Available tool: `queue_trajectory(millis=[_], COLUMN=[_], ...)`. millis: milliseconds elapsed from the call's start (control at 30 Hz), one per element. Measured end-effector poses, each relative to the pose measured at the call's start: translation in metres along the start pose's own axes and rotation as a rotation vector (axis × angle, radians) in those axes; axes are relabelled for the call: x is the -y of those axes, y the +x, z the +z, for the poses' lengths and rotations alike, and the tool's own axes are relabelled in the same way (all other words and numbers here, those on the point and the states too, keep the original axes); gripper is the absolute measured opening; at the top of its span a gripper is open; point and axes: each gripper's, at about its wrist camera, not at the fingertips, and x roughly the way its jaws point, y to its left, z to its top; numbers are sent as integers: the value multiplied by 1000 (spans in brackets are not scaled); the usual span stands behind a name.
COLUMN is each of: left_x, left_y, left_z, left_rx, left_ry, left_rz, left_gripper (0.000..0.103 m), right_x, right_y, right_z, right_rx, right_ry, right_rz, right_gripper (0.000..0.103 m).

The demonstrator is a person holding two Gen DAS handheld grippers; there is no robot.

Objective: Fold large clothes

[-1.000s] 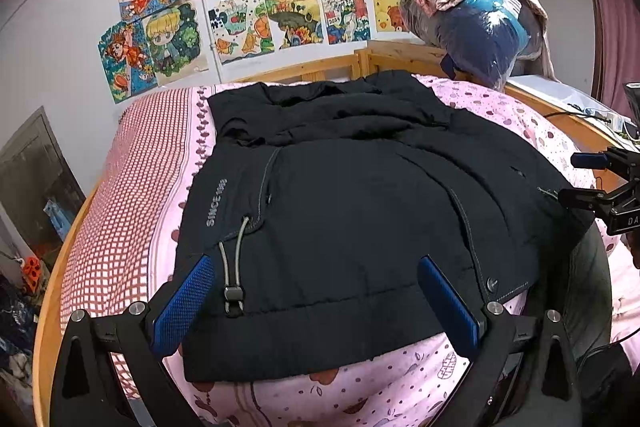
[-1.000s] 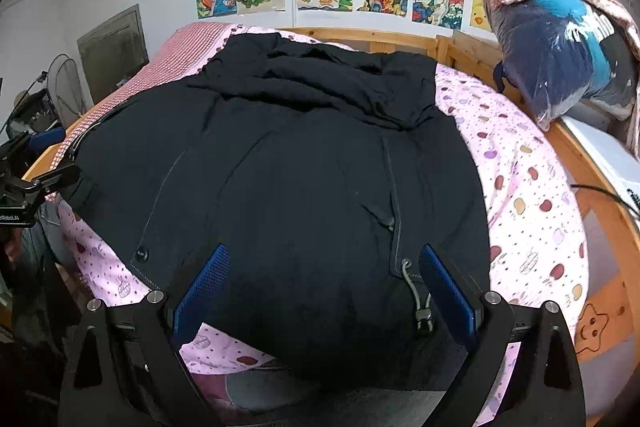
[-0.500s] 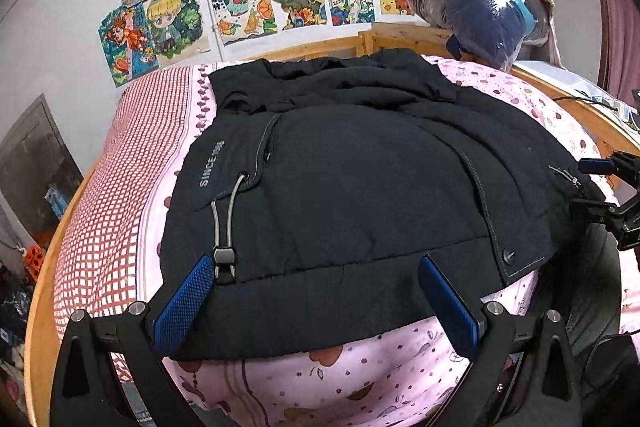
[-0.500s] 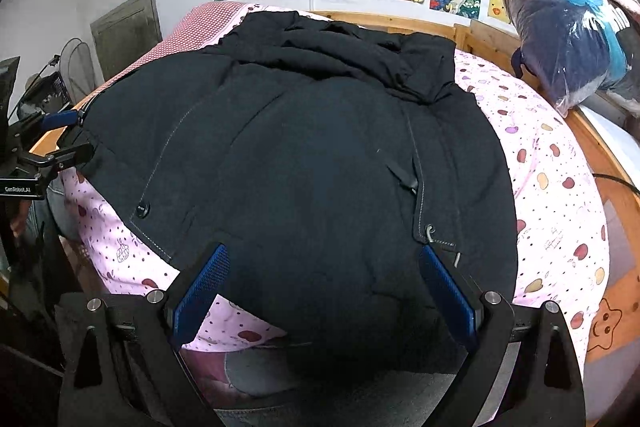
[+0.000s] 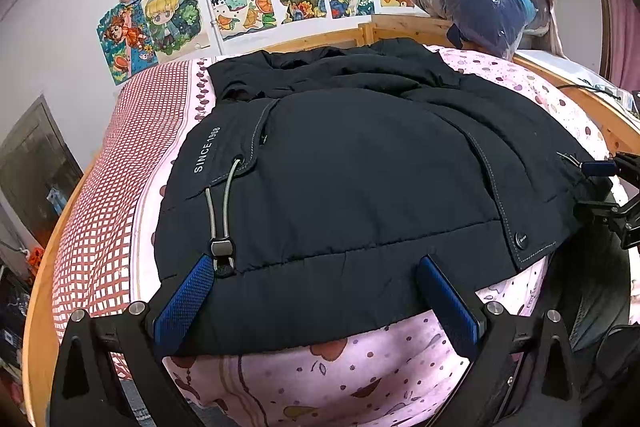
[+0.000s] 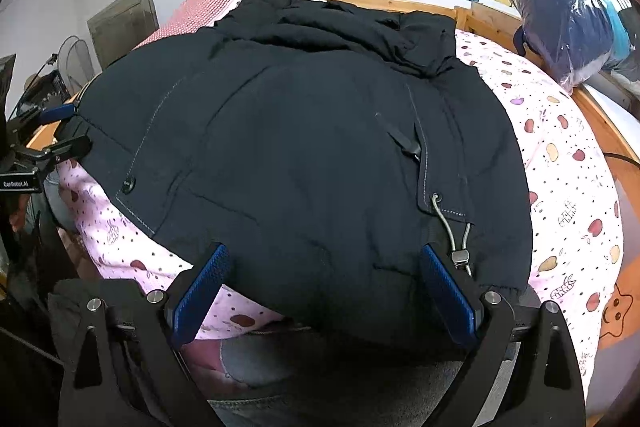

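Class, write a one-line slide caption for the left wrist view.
Open left gripper poised at the hem of a black padded jacket spread on a pink patterned bedsheet.

We log one black padded jacket [image 5: 360,187], spread flat across the bed, hem at the near edge and collar end bunched toward the headboard. White "SINCE 1998" lettering, grey elastic drawcords with toggles at both hem corners, one snap button.

Matt black padded cloth jacket [image 5: 360,187] on soft pink printed cotton bedsheet [image 5: 328,375].
Pale smooth wooden bed frame [image 5: 400,27]; glossy clear plastic bag [image 6: 568,11].
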Motion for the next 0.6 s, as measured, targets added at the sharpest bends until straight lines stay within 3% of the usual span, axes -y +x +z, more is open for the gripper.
queue_trajectory(millis=[267, 400, 600], left_x=[0, 0, 10], left_y=[-1, -9, -14], left_z=[0, -6, -23], left_rx=[2, 47, 89], left_ry=[1, -4, 96], left_rz=[0, -34, -46], left_gripper=[103, 103, 103], right_x=[1, 1, 0], right_y=[7, 7, 6], right_z=[-4, -6, -9], right_rx=[-22, -21, -20], right_ry=[-13, -14, -42], right_rz=[-1, 0, -4], right_gripper=[93, 93, 93])
